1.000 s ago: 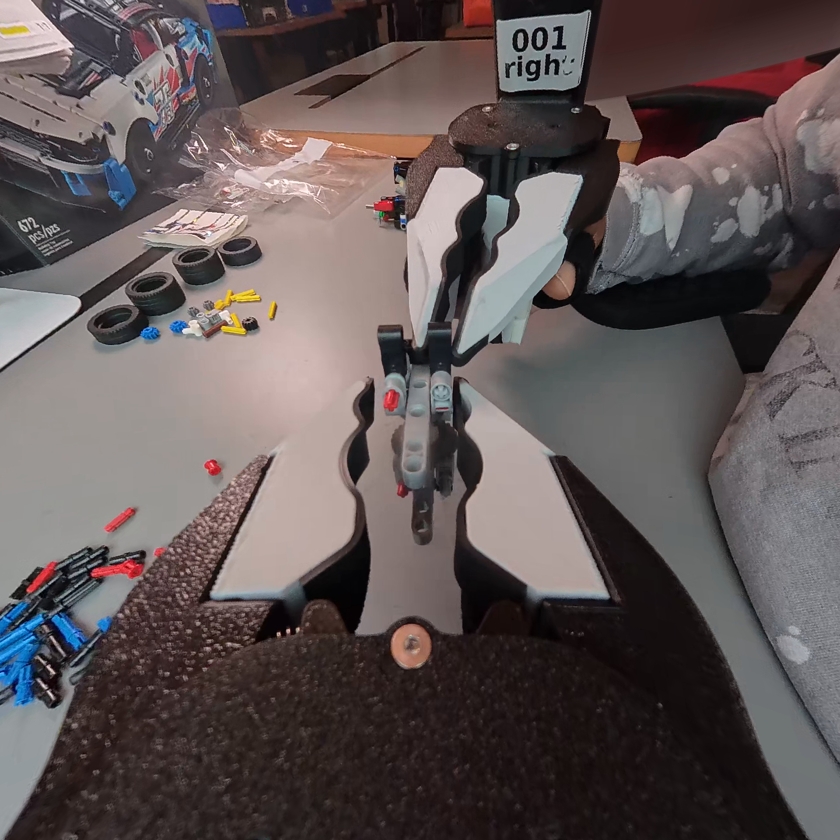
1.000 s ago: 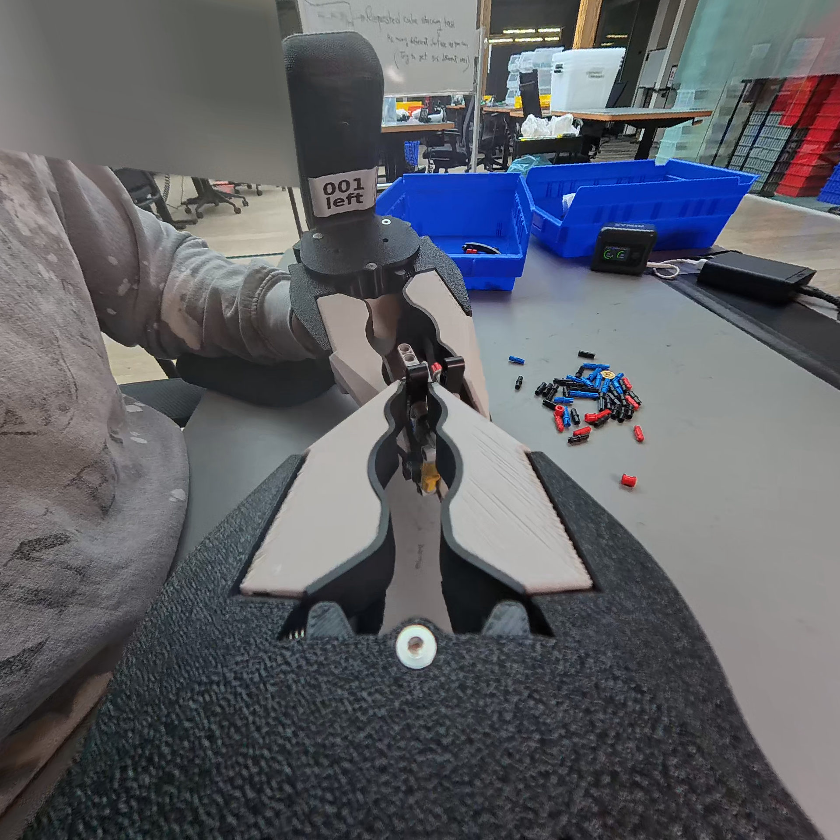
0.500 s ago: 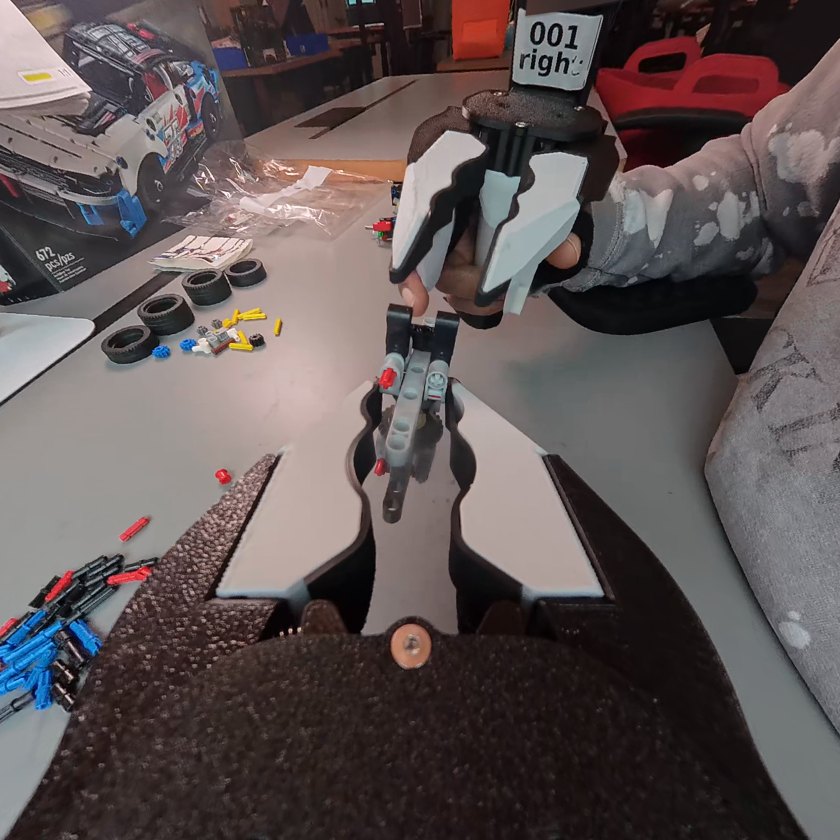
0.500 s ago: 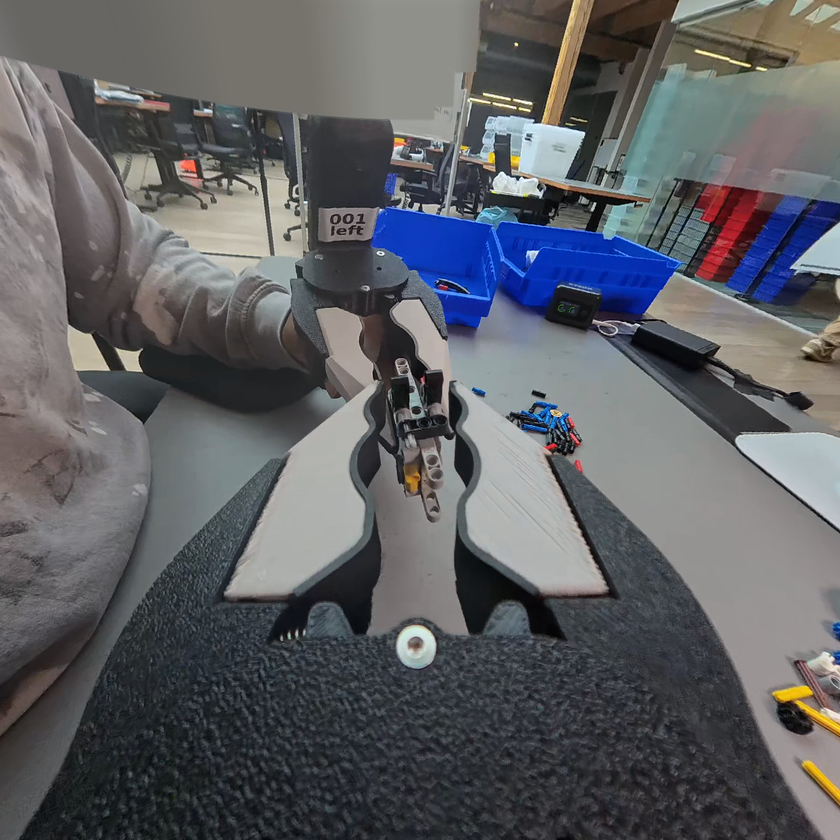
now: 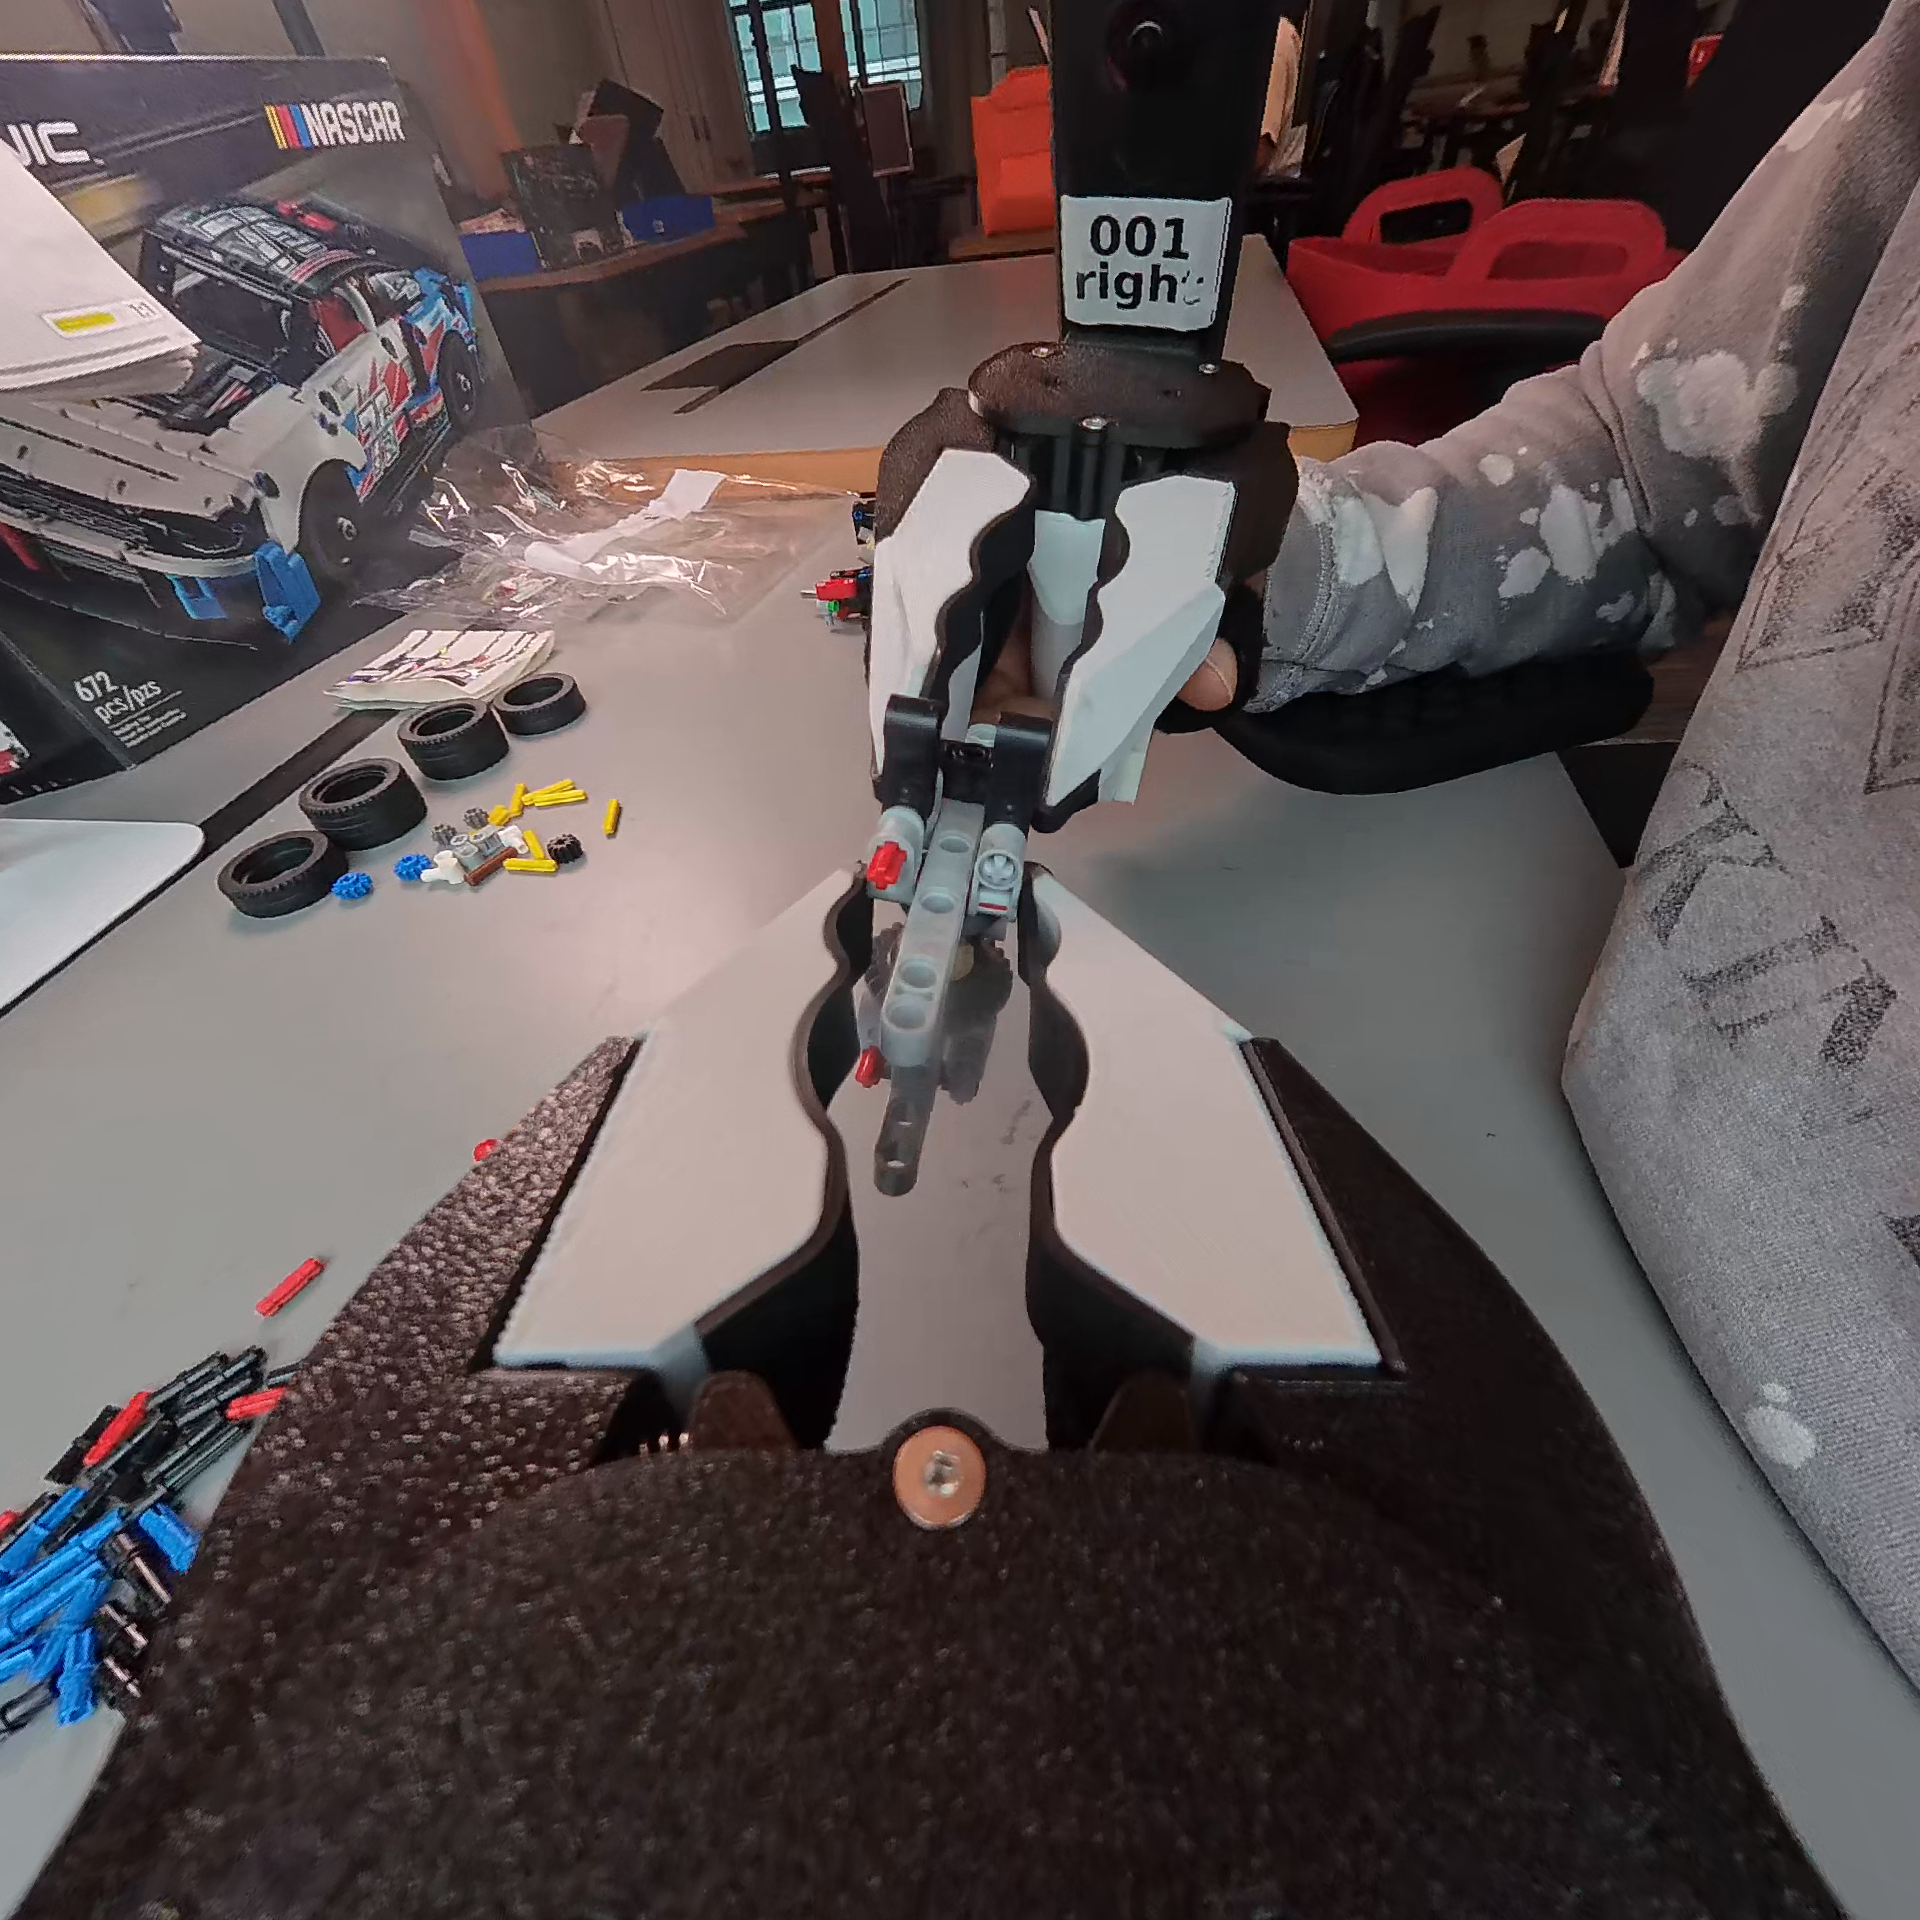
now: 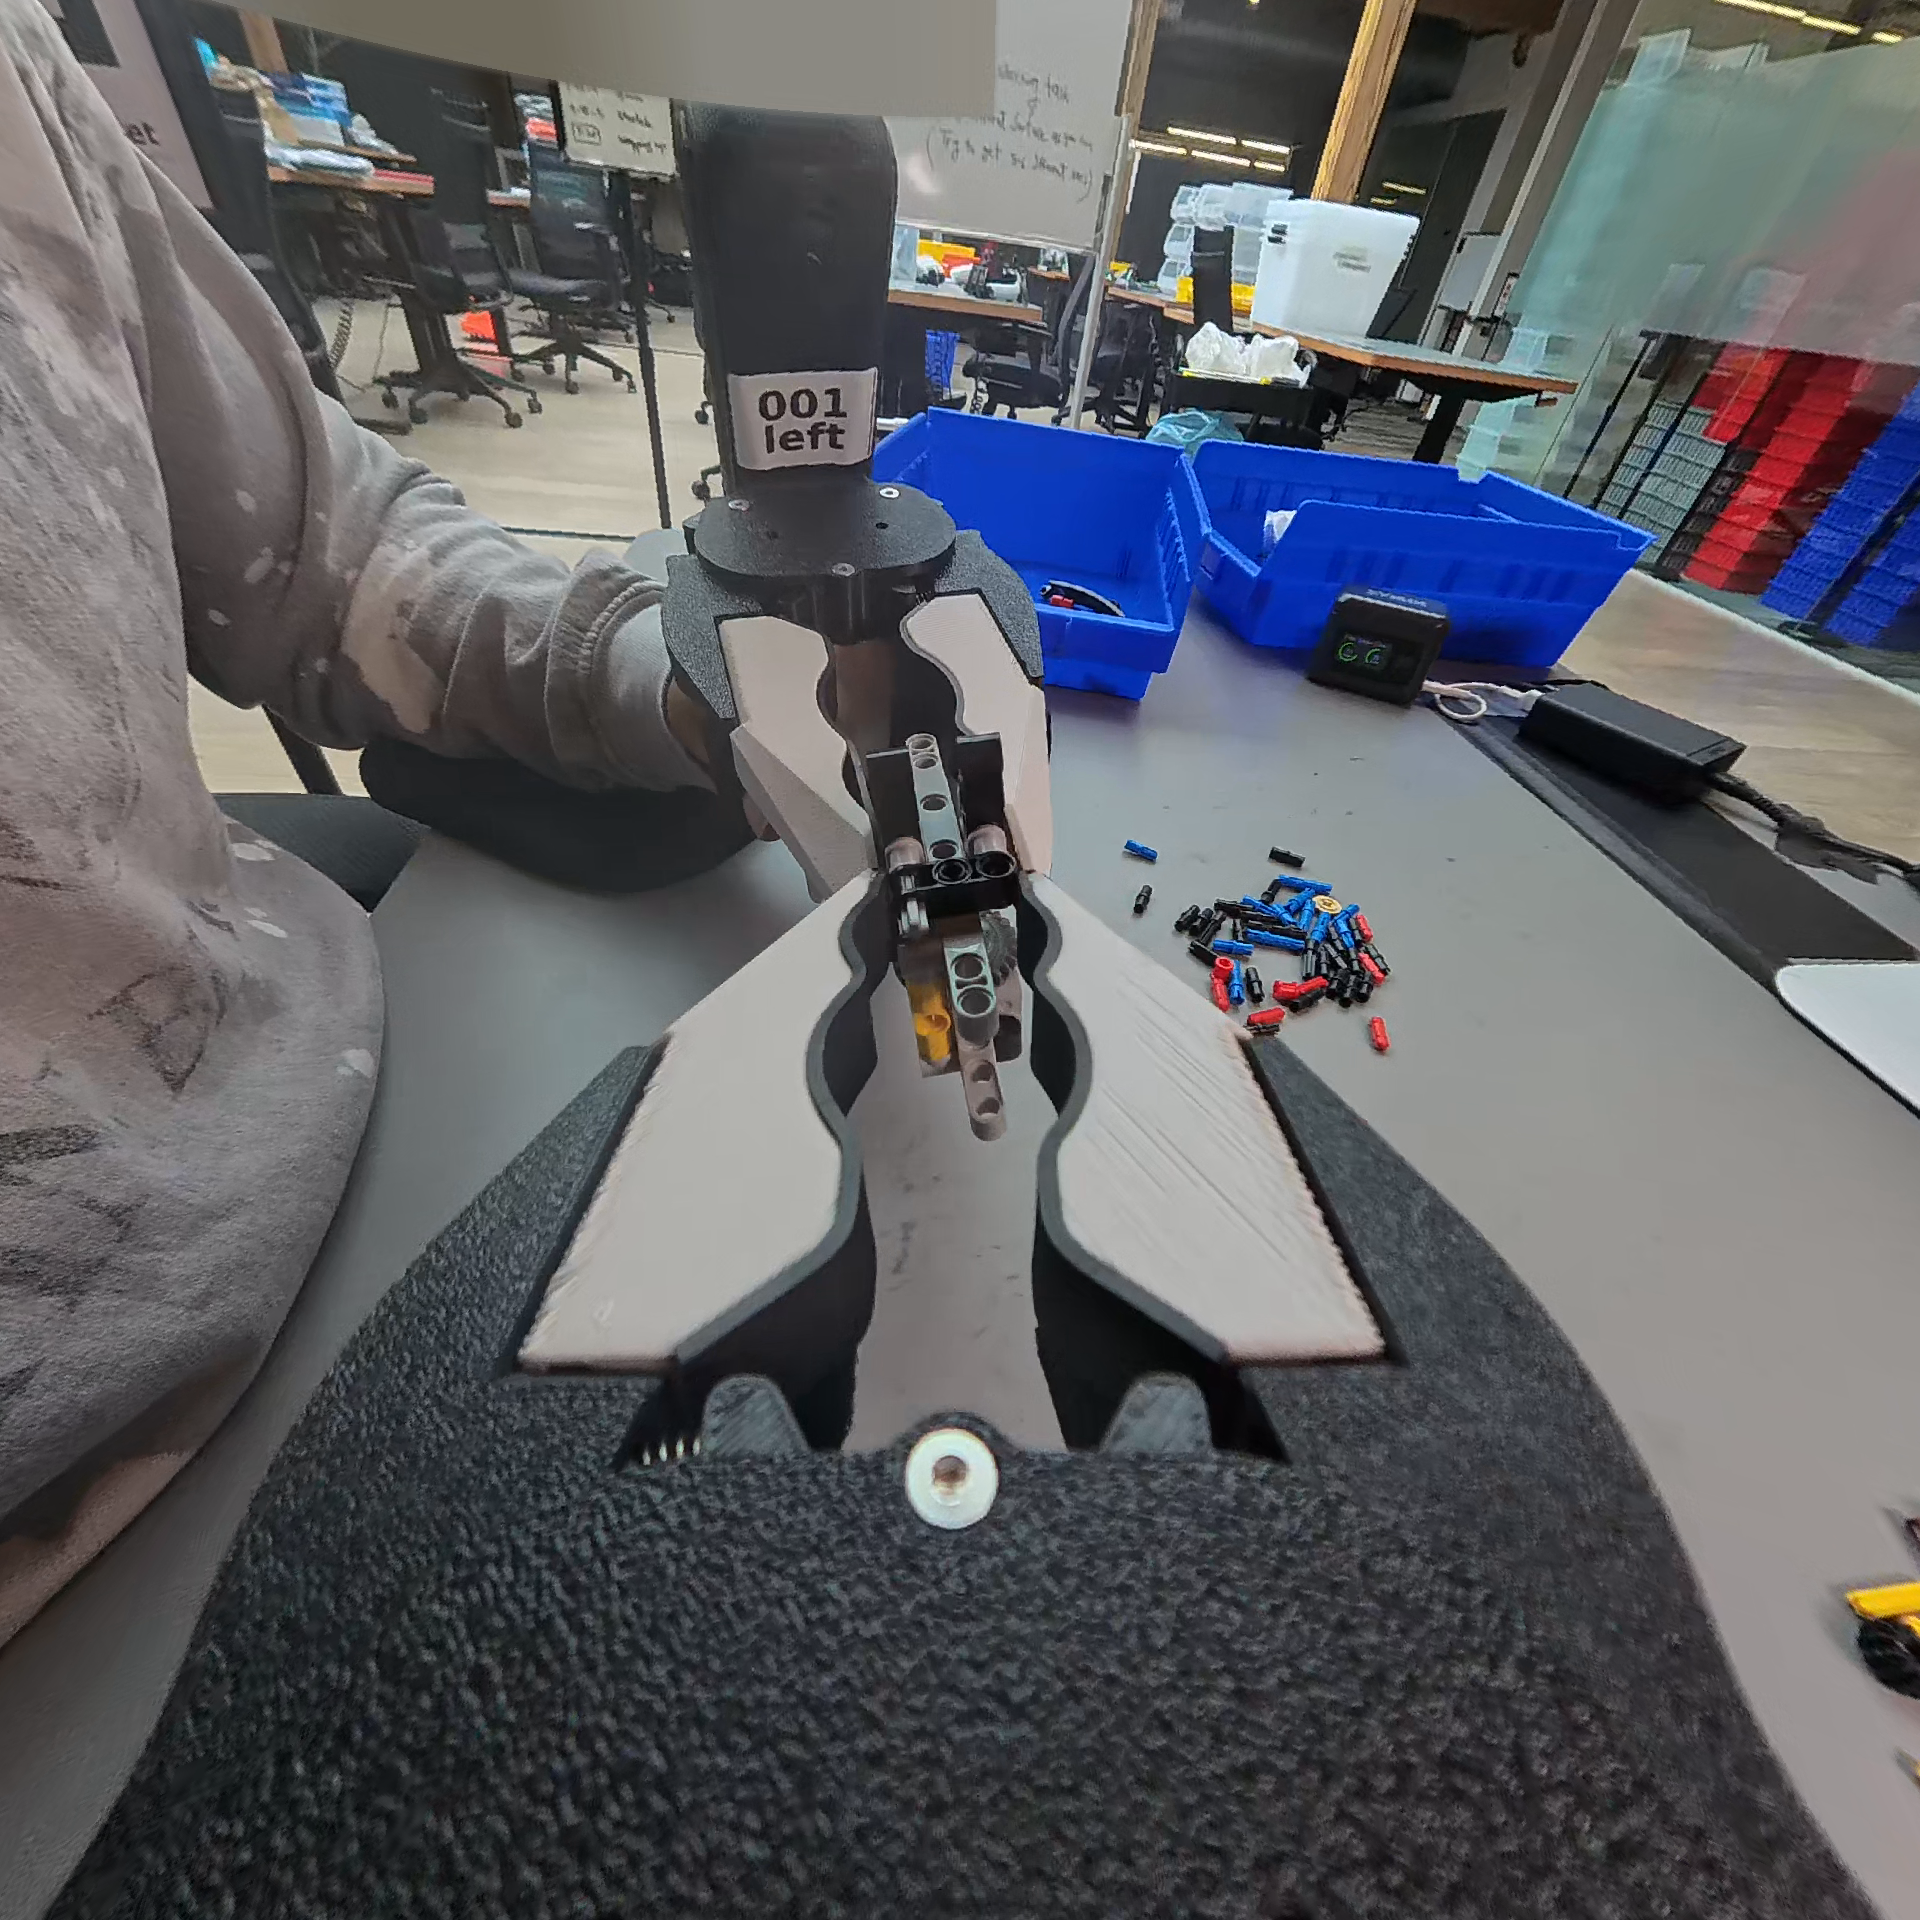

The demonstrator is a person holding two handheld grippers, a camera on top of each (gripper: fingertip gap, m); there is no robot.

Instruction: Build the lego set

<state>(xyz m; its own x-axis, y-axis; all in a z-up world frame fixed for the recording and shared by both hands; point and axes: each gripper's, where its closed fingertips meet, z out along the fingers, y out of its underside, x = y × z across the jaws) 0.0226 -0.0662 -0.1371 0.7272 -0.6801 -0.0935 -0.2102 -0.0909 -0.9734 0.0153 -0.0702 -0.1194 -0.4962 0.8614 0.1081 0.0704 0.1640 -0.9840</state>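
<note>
The lego sub-assembly [image 5: 940, 935] hangs in the air above the grey surface [image 5: 520, 1039], caught between both tools at once. Its long axis runs straight along the line joining them, so each wrist view looks down its length. The left gripper [image 5: 940, 914] is clamped on the grey-beam end, its tips pinching either side near the dark gear. The right gripper [image 5: 982, 748] closes on the far end, its fingertips [image 5: 904, 707] pressing the black forked piece from the outside; in the right wrist view its own tips [image 6: 951, 894] meet at that same black block [image 6: 951, 873]. Neither is nearer: they face each other nose to nose, tips almost touching, with the model bridging the small gap. Any coming push or pull, I judge, has to act along this shared axis, or the model will twist in one grip.

The model is a slim Technic build: a light-grey holed beam with red pins [image 5: 885, 862] at its side, two black arms at the far end, and a yellow part [image 6: 928, 1013] underneath, seen only from the right wrist view. One free grey beam end [image 6: 982, 1091] juts back between the right gripper's fingers.

Loose pins [image 6: 1288, 956], four tyres [image 5: 364, 800] and the set's box [image 5: 208, 364] lie well apart from it.
</note>
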